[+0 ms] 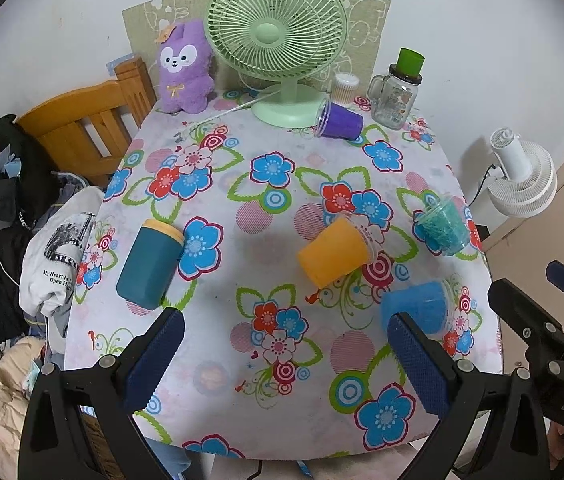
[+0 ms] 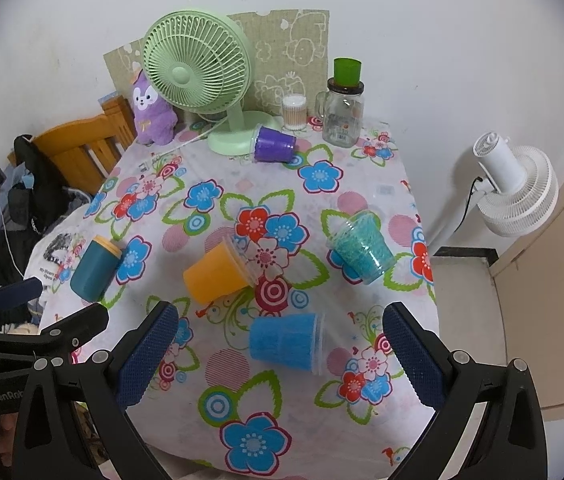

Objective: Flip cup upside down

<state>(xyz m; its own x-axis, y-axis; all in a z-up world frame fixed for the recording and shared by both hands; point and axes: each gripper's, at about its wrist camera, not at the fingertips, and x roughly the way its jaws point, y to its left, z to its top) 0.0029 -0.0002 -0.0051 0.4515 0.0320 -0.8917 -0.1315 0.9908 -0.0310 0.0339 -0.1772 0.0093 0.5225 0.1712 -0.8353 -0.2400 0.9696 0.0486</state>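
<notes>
Several plastic cups lie on their sides on the floral tablecloth (image 1: 242, 184): an orange cup (image 1: 331, 256) (image 2: 218, 270) in the middle, a blue cup (image 1: 417, 306) (image 2: 285, 340) near the front, a teal glitter cup (image 1: 443, 226) (image 2: 363, 246) at the right, and a purple cup (image 1: 339, 120) (image 2: 274, 144) by the fan. My left gripper (image 1: 285, 356) is open and empty above the table's front. My right gripper (image 2: 282, 356) is open and empty, with the blue cup lying between its fingers below. The right gripper also shows at the right edge of the left wrist view (image 1: 537, 312).
A dark teal canister (image 1: 148, 266) lies on its side at the left. A green fan (image 1: 278, 40), purple plush (image 1: 184, 70), glass jar mug with a green cup on top (image 1: 395, 96) and cotton swab tub (image 1: 345, 88) stand at the back. Clothes and a wooden chair (image 1: 82, 124) are left; a white fan (image 1: 521, 180) is right.
</notes>
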